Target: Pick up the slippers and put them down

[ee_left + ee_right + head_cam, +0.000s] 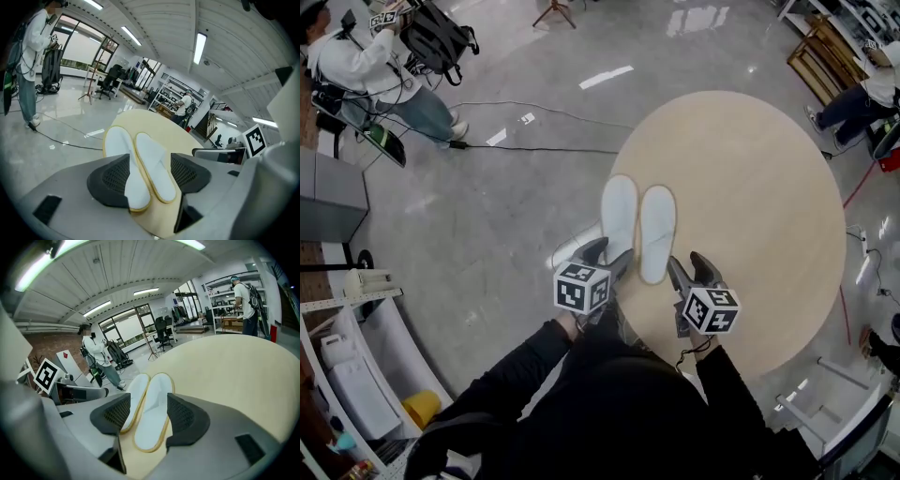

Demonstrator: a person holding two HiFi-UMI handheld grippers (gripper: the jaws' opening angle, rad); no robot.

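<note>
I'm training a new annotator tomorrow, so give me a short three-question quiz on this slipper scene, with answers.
1. True or false: the left gripper is shut on a slipper.
2. How many slippers lie on the round table?
3. The slippers lie: A) stacked, B) side by side, C) on the floor.
Key: 1 false, its jaws stand apart and grip nothing; 2 two; 3 B.

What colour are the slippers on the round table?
White, with a thin yellowish rim. The white flat slippers show best in the head view.
</note>
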